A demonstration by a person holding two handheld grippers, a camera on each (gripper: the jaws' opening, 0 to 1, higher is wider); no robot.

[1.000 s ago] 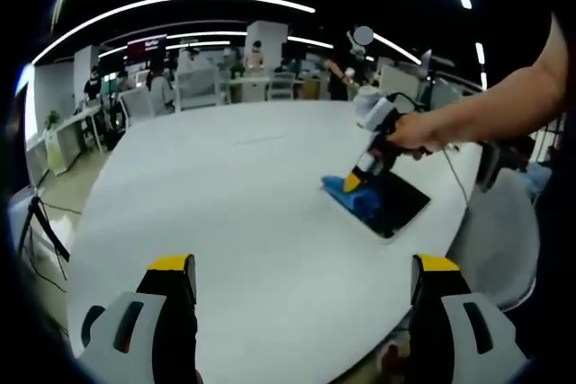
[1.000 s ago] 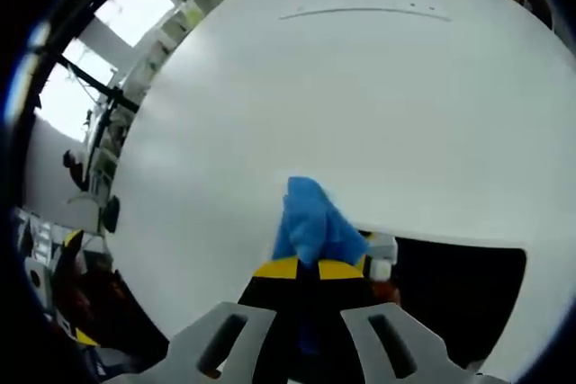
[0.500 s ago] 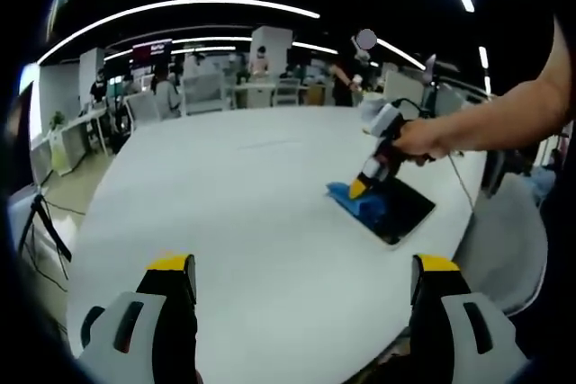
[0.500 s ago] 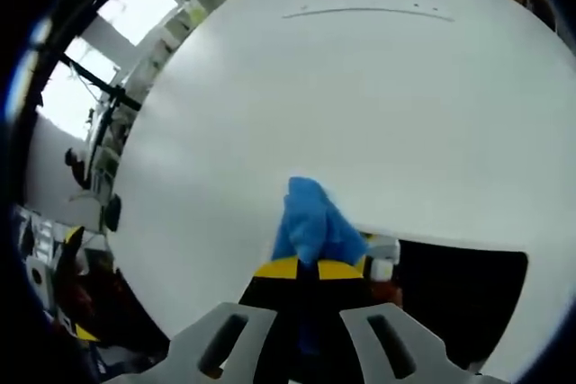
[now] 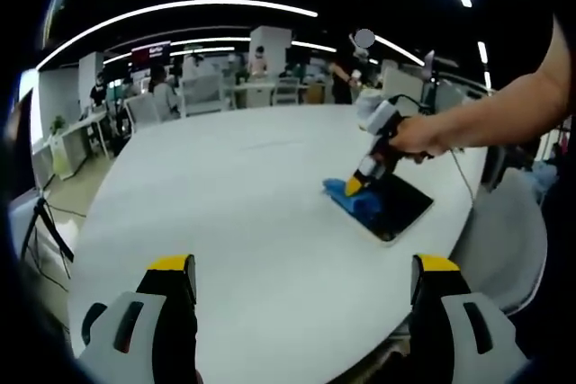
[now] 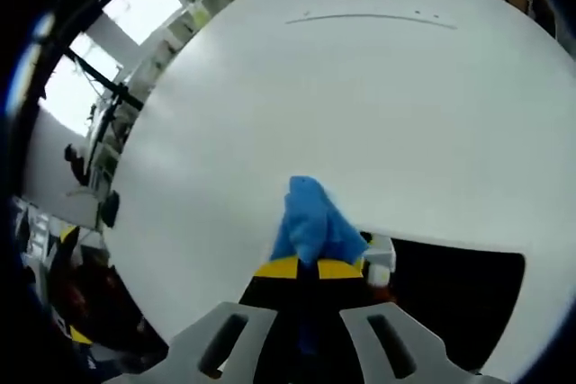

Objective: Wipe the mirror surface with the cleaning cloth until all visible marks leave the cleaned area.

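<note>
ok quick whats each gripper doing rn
Left gripper: open, holding nothing, above the white table.
Right gripper: shut on the blue cloth, at the mirror's edge.

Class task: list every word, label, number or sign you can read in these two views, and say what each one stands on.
None can be read.
Dark wall sign at the back of the room: reddish lettering, too small and blurred to read.
Mirror, cloth, table, right tool: no print visible.

Ceiling light strips (image 5: 180,4) glare above a dim room; the white table (image 5: 252,213) looks bright, and edges bend and blur.
</note>
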